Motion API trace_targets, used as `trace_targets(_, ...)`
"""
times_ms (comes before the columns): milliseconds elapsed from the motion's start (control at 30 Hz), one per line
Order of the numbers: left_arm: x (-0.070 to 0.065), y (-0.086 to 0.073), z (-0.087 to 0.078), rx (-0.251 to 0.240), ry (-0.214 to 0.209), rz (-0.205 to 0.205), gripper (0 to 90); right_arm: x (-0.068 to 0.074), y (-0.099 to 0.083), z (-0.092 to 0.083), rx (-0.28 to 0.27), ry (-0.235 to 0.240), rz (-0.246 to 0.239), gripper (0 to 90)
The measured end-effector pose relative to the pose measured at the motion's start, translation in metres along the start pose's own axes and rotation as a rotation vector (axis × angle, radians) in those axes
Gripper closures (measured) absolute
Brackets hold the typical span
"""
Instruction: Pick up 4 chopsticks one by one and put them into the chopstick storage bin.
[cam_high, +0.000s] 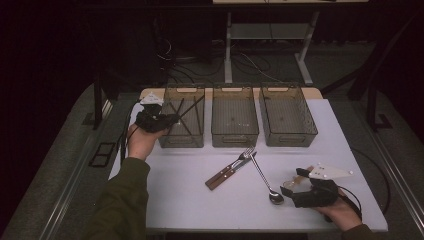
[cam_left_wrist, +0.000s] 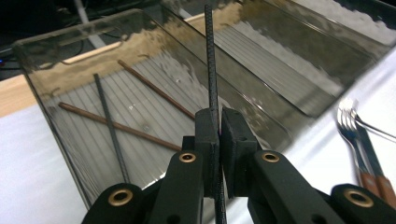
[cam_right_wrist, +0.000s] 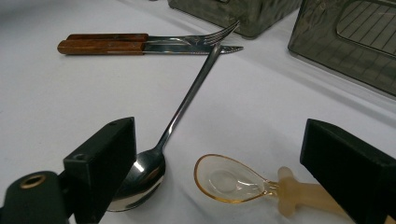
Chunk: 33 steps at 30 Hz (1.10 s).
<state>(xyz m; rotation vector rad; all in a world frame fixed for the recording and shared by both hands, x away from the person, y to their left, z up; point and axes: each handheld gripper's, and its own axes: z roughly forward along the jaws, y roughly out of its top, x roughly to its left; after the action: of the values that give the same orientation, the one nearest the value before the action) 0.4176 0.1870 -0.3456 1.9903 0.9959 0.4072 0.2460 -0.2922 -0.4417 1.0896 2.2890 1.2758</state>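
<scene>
Left hand-held gripper (cam_left_wrist: 218, 140) clamped on a black chopstick (cam_left_wrist: 211, 60), held over the left bin (cam_left_wrist: 56, 135), tip angled in. That bin already has two brown chopsticks (cam_left_wrist: 116, 126) and another black one (cam_left_wrist: 109, 130). Step: dropping the chopstick in; next needs the jaws released clear of the rim. Right hand-held gripper (cam_right_wrist: 219, 172) open, low over the counter (cam_high: 175, 195), metal spoon (cam_right_wrist: 144, 177) and amber plastic spoon (cam_right_wrist: 229, 179) between its jaws, probably touching neither. Fork (cam_high: 239, 161) and knife (cam_high: 235, 169) lie near.
</scene>
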Motion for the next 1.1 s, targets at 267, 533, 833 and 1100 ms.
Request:
trace_targets(267, 0.011, 0.01, 0.02, 0.01, 0.047, -0.048, 86.0, 0.0, 0.0, 0.0, 0.0, 0.001, 0.0, 10.4)
trace_targets(533, 0.024, 0.007, 0.044, 0.04, 0.081, -0.125, 85.9, 0.0, 0.0, -0.001, -0.003, 0.005, 0.002, 10.4)
trace_targets(833, 0.03, 0.013, 0.066, 0.057, 0.138, -0.163, 85.7, 0.0, 0.0, -0.001, -0.007, 0.011, 0.004, 10.4)
trace_targets(1100, 0.025, 0.012, 0.072, 0.047, 0.18, -0.144, 65.6, 0.0, 0.0, -0.002, -0.009, 0.015, 0.005, 10.4)
